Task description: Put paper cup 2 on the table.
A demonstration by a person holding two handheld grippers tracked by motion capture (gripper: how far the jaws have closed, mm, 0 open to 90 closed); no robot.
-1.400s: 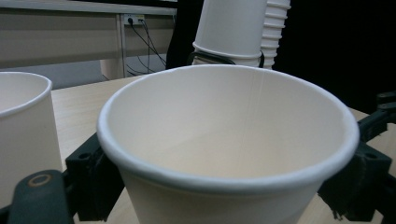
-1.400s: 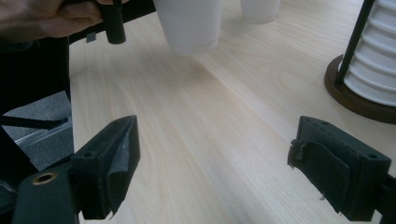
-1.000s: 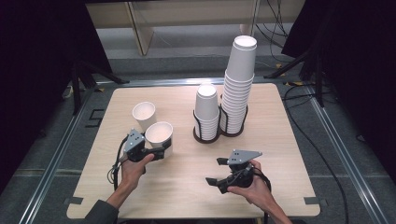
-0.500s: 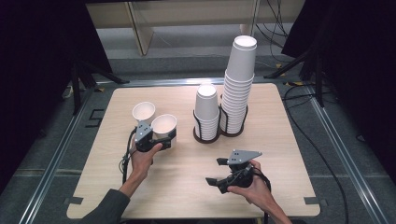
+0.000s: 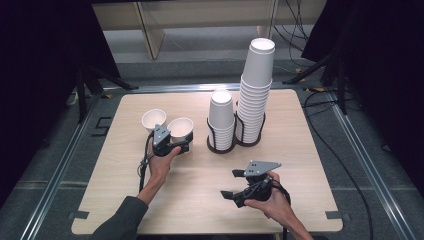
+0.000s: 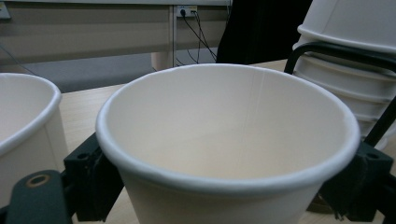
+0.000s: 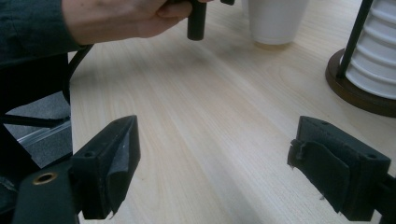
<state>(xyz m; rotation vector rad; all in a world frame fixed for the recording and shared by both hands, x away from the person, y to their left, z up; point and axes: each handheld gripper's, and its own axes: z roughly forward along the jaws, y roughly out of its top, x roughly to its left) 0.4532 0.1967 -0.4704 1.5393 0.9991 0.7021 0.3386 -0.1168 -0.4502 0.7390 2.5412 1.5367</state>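
Two grippers noted. Right gripper [image 5: 233, 186], at 5 o'clock on the pale wooden table [image 5: 300, 165], jaws spread, empty. Left gripper [image 5: 184, 146], at 9 o'clock, clamps a white paper cup [image 5: 181, 131] beside a second white paper cup [image 5: 153, 120].

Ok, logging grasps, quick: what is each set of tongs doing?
Left tongs: closed on a paper cup.
Right tongs: open, holding nothing.

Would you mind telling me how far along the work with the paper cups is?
Done: one loose cup stands on the table's left side. In hand: the left tool grips a second cup right beside it, its base hidden behind the tool. Left: many cups remain in the tall stack and the short stack in the holder. The right tool is open and empty.
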